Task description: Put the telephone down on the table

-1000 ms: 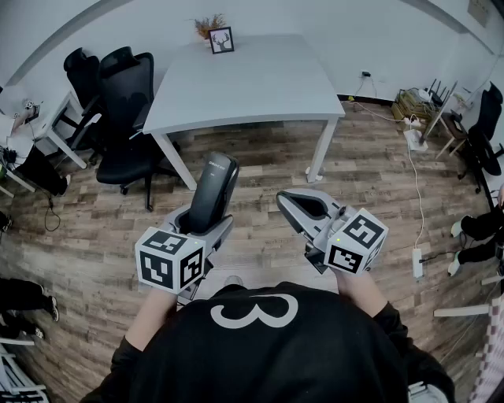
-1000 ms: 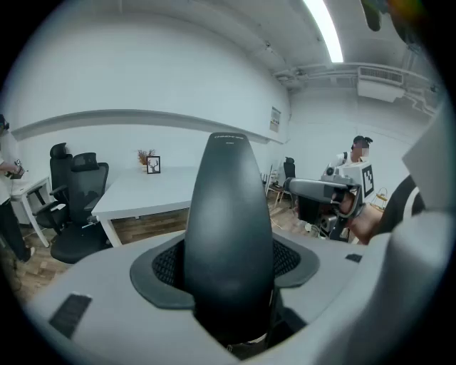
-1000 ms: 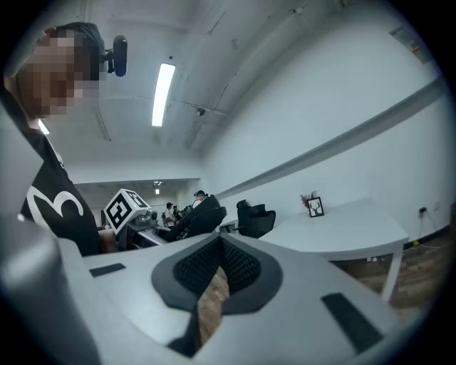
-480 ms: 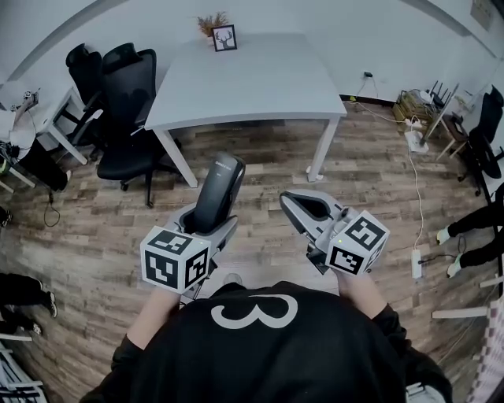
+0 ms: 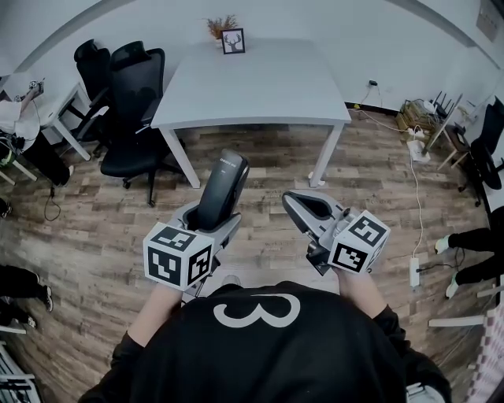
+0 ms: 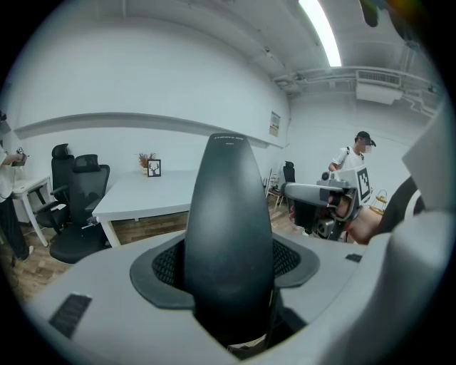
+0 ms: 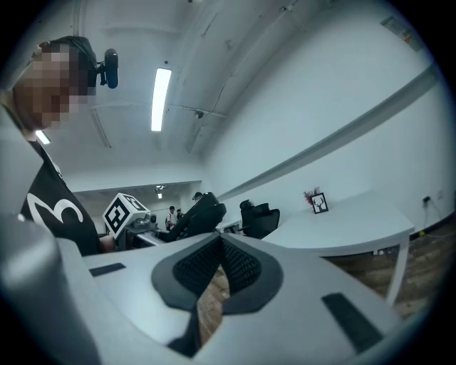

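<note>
A black cordless telephone point(image 5: 223, 187) stands nearly upright between the jaws of my left gripper point(image 5: 206, 226), which is shut on its lower end. In the left gripper view the telephone point(image 6: 228, 214) fills the middle, pinched by the dark pads point(image 6: 291, 260). My right gripper point(image 5: 304, 206) hovers beside it at the same height, shut with nothing in it; its pads point(image 7: 239, 267) meet at the tip. The white table point(image 5: 260, 83) stands ahead, well beyond both grippers, over wooden floor.
A small framed picture point(image 5: 233, 41) and a dried plant point(image 5: 222, 24) sit at the table's far edge. Black office chairs point(image 5: 130, 102) stand left of the table. A power strip point(image 5: 414, 269) and cables lie on the floor at right. People stand at the room's edges.
Both grippers and the telephone keep their places. Only the head view has drifted slightly, so the table sits a little further right in the picture.
</note>
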Demonstrator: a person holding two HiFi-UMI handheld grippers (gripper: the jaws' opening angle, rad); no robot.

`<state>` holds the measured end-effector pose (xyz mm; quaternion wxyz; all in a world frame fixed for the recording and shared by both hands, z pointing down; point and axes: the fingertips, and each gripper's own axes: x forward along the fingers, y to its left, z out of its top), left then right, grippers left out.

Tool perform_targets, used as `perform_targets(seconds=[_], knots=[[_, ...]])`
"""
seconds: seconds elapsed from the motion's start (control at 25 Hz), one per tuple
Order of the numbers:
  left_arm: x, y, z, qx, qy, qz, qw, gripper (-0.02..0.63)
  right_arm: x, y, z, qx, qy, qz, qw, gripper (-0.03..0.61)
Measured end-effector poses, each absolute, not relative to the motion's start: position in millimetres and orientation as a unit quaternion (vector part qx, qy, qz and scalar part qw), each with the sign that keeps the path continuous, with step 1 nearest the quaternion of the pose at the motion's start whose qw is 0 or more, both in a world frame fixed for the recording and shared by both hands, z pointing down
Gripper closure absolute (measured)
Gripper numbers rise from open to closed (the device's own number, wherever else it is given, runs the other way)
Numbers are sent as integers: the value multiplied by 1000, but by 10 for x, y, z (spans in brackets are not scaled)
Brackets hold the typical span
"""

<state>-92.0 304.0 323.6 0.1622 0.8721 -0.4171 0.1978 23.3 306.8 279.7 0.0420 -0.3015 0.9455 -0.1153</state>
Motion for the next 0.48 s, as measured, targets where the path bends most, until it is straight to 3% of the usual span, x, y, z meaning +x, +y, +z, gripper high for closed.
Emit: perform_targets(seconds=[0.48], knots=[[-861,3046,3278,876,-410,194,167,322,293,3102,2823,-312,943,-112,33,569]])
